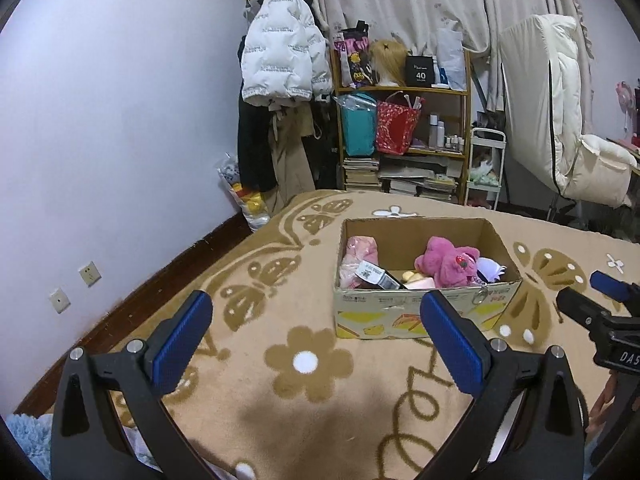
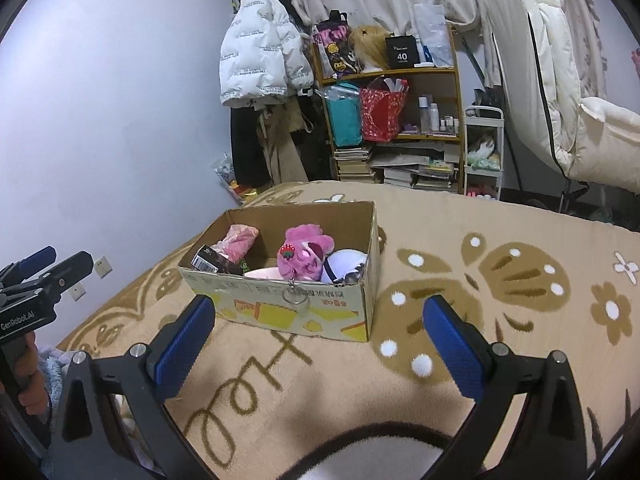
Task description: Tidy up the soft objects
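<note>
A cardboard box (image 1: 424, 314) stands on the beige flowered blanket (image 1: 280, 292). In it lie a magenta plush toy (image 1: 450, 264) with a key ring hanging over the front wall, a pink soft bundle (image 1: 360, 254), a dark packet (image 1: 376, 274) and a white and dark soft item (image 1: 490, 268). My left gripper (image 1: 316, 312) is open and empty, short of the box's front left. The right wrist view shows the box (image 2: 304, 312), the plush (image 2: 306, 256) and the pink bundle (image 2: 238, 242). My right gripper (image 2: 320, 316) is open and empty, at the box's front right.
A wooden shelf (image 1: 404, 120) with bags, bottles and stacked books stands behind the bed. A white puffer jacket (image 1: 282, 54) hangs on a rack. A cream padded chair (image 1: 560, 120) is at the right. A pale blue fluffy item (image 1: 28, 440) lies at the near left edge.
</note>
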Tool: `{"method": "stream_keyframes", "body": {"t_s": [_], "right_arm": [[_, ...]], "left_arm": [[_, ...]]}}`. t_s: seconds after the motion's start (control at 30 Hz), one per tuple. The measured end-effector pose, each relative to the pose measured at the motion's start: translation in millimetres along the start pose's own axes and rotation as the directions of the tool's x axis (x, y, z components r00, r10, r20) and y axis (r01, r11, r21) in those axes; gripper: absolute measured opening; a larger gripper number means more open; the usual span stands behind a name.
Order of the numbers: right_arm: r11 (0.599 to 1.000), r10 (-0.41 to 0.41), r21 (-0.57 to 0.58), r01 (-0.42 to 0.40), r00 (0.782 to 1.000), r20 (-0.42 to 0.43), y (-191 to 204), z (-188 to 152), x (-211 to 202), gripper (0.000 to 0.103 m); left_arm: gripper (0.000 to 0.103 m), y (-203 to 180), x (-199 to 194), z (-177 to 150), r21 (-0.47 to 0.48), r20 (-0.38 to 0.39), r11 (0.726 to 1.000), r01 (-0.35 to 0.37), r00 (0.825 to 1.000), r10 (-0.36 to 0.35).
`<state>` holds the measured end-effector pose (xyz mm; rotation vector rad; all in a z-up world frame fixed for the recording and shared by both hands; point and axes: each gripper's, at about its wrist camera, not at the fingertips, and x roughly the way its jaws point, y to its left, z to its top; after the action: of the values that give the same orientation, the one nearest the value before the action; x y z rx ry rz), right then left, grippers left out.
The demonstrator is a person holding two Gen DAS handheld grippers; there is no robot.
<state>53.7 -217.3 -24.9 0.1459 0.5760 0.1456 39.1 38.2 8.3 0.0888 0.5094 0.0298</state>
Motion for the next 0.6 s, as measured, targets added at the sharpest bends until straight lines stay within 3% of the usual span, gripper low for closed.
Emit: {"method": "stream_keyframes", "body": {"t_s": [0.6], "right_arm": [[1.000, -0.023, 0.016, 0.023, 1.000, -0.008, -0.9, -5.9, 1.2, 0.103]], "left_arm": [[0.103, -10.3, 10.0, -1.7, 0.032, -0.043, 0.999, 0.031, 0.999, -0.029]]}}
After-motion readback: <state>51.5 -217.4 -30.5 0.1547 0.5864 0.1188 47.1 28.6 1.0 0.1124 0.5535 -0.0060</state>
